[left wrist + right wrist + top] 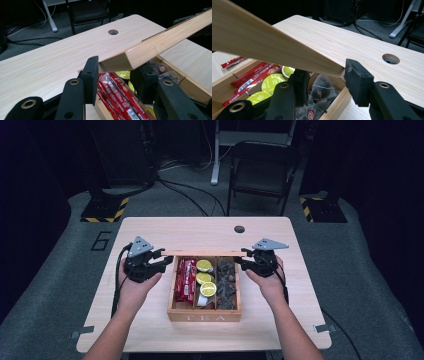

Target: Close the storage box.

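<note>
A wooden box marked TEA stands open at the middle of the table. It holds red sachets, round green pods and dark tea bags in three compartments. Its flat wooden lid hangs level above the box's far edge. My left gripper is shut on the lid's left end, and my right gripper is shut on its right end. In the left gripper view the lid runs up to the right from between the jaws. In the right gripper view the lid stretches away to the left from the jaws.
The light wooden table has a round cable hole near its far edge. A dark folding chair and a white desk leg stand on the floor beyond. Bare tabletop lies on both sides of the box.
</note>
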The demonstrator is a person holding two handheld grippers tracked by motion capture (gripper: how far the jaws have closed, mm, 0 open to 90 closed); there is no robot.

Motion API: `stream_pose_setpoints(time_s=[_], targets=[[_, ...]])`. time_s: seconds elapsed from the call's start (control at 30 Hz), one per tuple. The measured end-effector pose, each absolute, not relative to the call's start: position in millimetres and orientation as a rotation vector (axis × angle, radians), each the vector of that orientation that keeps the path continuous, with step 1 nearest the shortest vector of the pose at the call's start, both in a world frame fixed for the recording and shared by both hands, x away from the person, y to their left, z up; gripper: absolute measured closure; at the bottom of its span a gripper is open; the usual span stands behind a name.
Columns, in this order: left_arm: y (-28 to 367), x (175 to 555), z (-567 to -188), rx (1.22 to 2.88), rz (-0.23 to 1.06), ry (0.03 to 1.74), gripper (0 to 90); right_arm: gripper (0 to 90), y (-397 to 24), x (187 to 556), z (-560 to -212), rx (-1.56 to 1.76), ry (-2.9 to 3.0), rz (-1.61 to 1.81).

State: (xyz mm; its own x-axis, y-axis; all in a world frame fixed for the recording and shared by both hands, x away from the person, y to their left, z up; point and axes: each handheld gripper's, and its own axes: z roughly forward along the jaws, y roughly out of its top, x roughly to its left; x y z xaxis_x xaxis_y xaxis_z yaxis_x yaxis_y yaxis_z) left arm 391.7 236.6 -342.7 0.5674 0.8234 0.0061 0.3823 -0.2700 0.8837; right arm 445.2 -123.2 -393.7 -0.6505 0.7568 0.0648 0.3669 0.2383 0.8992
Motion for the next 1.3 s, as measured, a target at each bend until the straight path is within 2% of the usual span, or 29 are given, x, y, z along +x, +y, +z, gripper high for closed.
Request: stream_pose_setpoints(time_s=[0.3, 0.77, 1.3], targets=[[235, 391, -342, 1.881, 0.625, 0.975, 60.3, 55.8, -127, 438, -392, 1.046, 2.116, 1.414], [236, 392, -342, 1.873, 0.618, 0.976, 60.4, 55.4, -124, 414, -373, 1.013, 2.102, 1.383], [237, 388, -345, 1.888, 0.61, 0.97, 60.3, 56.2, -122, 403, -352, 0.943, 2.104, 1.359]])
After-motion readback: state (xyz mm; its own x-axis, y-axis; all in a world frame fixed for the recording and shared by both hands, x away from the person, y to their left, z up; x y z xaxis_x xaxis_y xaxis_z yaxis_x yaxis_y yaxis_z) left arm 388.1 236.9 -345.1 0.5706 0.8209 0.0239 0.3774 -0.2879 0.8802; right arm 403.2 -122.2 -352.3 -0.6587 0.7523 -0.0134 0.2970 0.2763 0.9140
